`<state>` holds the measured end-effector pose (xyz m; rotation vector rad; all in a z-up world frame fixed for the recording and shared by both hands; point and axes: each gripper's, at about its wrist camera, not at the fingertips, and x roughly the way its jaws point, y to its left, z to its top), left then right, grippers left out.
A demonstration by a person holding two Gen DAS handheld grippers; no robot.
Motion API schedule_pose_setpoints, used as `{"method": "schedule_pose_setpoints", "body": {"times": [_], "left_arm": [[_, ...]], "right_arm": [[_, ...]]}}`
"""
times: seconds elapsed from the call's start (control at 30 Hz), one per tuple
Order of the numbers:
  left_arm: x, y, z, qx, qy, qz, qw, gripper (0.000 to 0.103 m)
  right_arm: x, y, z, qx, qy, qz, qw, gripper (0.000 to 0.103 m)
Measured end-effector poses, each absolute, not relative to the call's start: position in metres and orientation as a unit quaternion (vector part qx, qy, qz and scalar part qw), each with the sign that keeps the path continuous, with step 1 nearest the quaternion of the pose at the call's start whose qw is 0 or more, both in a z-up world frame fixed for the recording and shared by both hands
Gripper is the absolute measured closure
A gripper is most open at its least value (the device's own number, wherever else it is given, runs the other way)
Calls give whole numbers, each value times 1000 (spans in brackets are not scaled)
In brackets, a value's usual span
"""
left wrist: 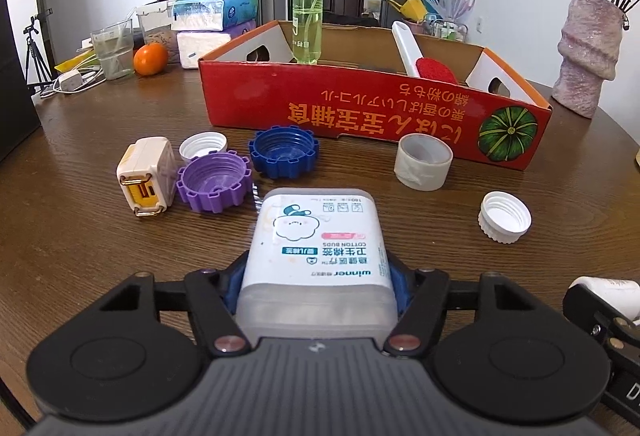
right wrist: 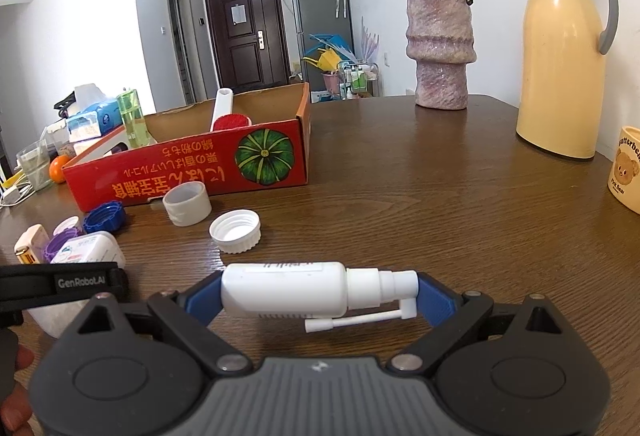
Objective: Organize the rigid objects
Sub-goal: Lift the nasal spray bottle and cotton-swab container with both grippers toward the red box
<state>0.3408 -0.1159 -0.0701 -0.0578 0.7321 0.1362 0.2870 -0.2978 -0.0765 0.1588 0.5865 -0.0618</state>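
Observation:
My left gripper [left wrist: 316, 288] is shut on a white cotton-bud box [left wrist: 316, 248], held low over the table. My right gripper [right wrist: 320, 296] is shut on a white spray bottle [right wrist: 288, 290], lying crosswise between the blue pads. A red cardboard box [left wrist: 360, 108] stands ahead, also seen in the right wrist view [right wrist: 180, 168]; it holds a green bottle [left wrist: 306, 24] and a white-handled red brush [left wrist: 416, 56]. On the table lie a purple cap [left wrist: 214, 180], a blue cap [left wrist: 282, 152], a small white cap [left wrist: 202, 146], a white cap [left wrist: 504, 216], a tape roll [left wrist: 422, 160] and a charger plug [left wrist: 146, 176].
A pink vase with roses [right wrist: 440, 44], a yellow thermos jug [right wrist: 564, 56] and a bear mug [right wrist: 626, 168] stand at the right. Tissue packs [left wrist: 216, 12], a clear cup [left wrist: 112, 48] and an orange [left wrist: 150, 58] sit at the back left.

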Motion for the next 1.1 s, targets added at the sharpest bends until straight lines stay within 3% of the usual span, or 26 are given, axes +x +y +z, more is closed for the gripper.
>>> {"method": "schedule_pose_setpoints", "body": {"times": [1.1], "left_arm": [[310, -90, -23, -27, 279, 1, 960, 36]], "right_arm": [[274, -273, -52, 60, 229, -14, 972, 5]]}}
